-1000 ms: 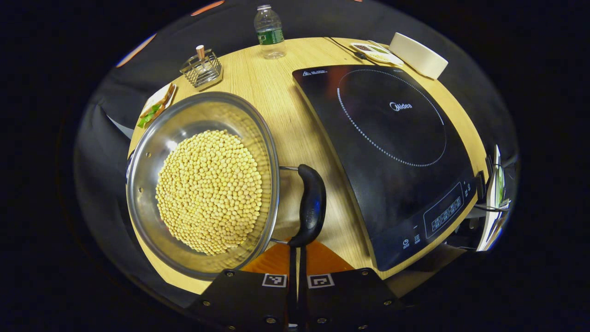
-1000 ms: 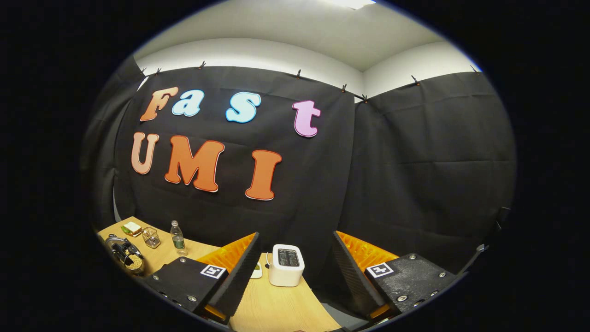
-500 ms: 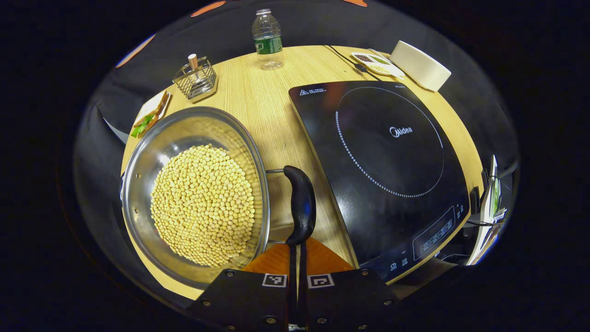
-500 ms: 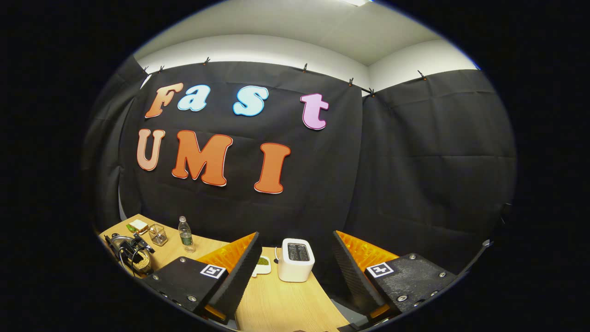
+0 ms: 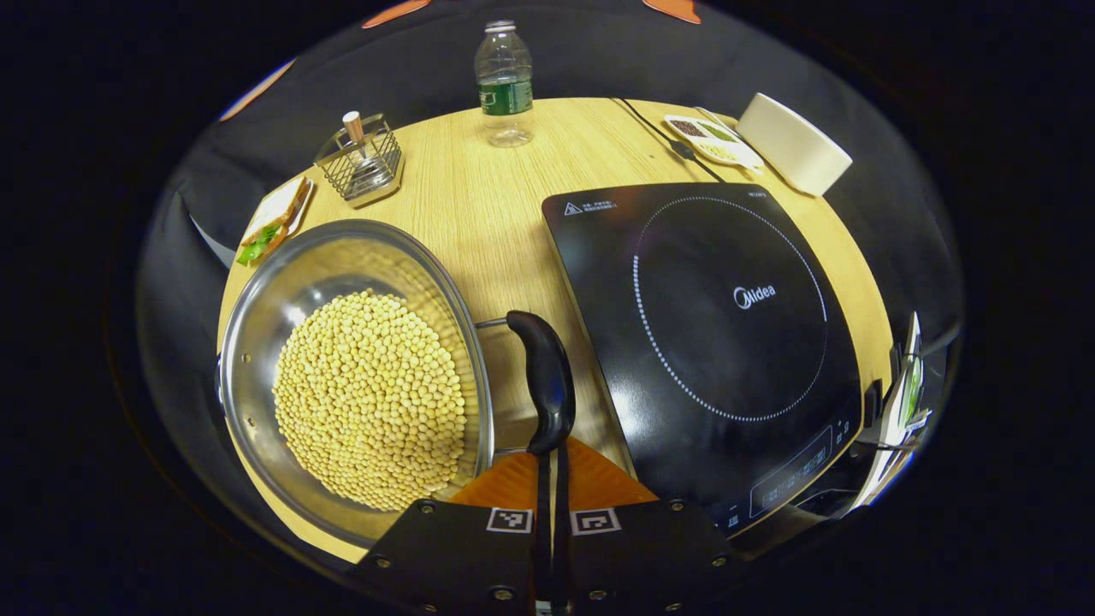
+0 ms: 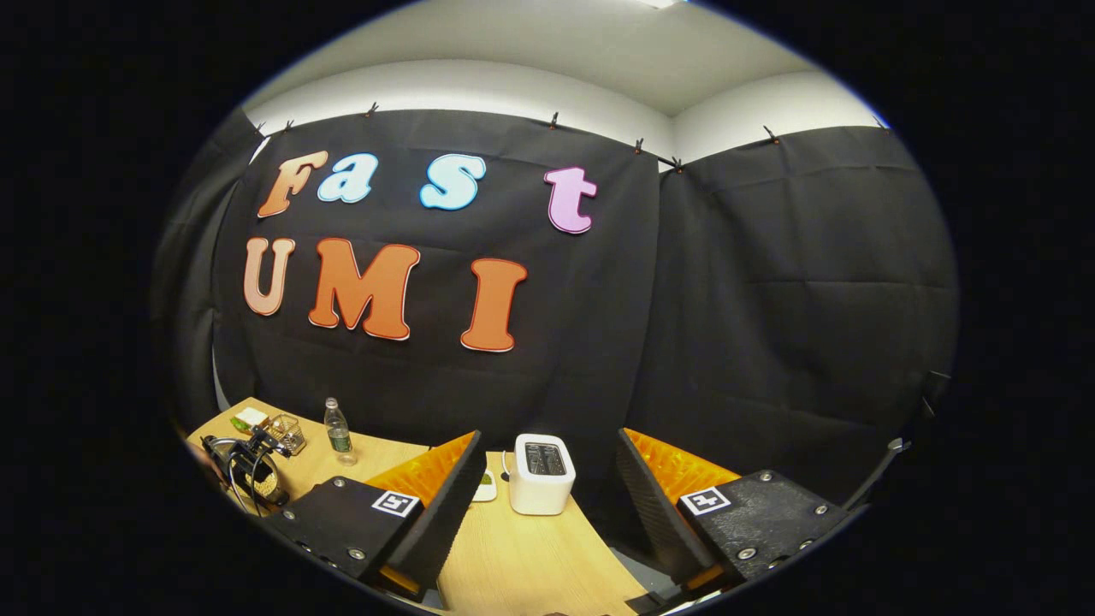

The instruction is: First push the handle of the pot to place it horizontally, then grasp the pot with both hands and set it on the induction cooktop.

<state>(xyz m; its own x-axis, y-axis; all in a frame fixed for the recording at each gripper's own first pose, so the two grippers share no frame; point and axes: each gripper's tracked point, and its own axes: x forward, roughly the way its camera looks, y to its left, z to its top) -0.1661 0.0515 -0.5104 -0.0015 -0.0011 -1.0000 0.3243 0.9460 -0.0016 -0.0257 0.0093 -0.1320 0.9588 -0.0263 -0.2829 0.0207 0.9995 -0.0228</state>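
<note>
A steel pot (image 5: 257, 342) full of yellow soybeans (image 5: 372, 398) sits on the wooden table (image 5: 479, 222), left of the black induction cooktop (image 5: 727, 316). The pot's black side handle (image 5: 547, 381) stands between pot and cooktop, on wire arms. My left gripper (image 5: 552, 453) is shut, and its tips meet the near end of that handle without clamping it. My right gripper (image 6: 549, 436) is open and raised, pointing at the booth wall above the table's far side. Far to the left in the right gripper view, the left gripper (image 6: 248, 462) hangs over the pot (image 6: 267, 486).
Along the table's far edge stand a water bottle (image 5: 505, 81), a wire holder (image 5: 359, 158), a sandwich plate (image 5: 272, 221), a small dish of seasonings (image 5: 712, 139) and a white toaster (image 5: 794, 144). The toaster (image 6: 541, 473) lies ahead of the right gripper. A cable runs behind the cooktop.
The left gripper has drawn back and up a little, still shut at the handle's end; pot and cooktop sit lower and smaller in its view. The right gripper only swayed slightly.
</note>
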